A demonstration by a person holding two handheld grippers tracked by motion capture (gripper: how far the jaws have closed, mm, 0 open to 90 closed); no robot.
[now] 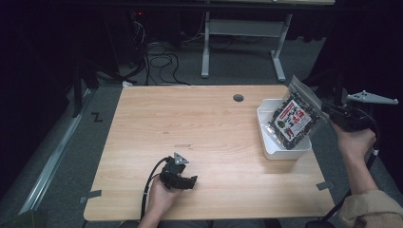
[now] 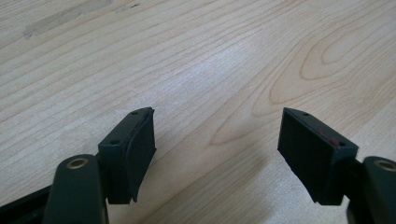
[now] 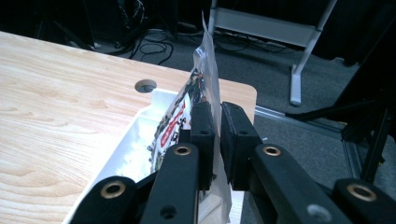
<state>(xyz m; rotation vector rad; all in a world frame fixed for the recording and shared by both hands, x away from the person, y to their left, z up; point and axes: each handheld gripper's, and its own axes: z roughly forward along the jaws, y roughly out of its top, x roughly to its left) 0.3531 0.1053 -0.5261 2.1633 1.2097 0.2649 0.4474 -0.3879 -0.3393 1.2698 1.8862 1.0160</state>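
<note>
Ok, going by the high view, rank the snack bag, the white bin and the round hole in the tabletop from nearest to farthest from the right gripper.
1. Snack bag: clamped between the jaws of the right gripper, tilted over the bin.
2. White bin: just below and left of the bag, at the table's right edge.
3. Round hole: farther left, near the table's far edge.

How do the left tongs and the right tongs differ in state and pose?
The left tongs stand wide open with nothing between them; the right tongs pinch a snack bag. The left tongs rest low at the table; the right tongs hold the bag over a white tray. Both have black pads.
</note>
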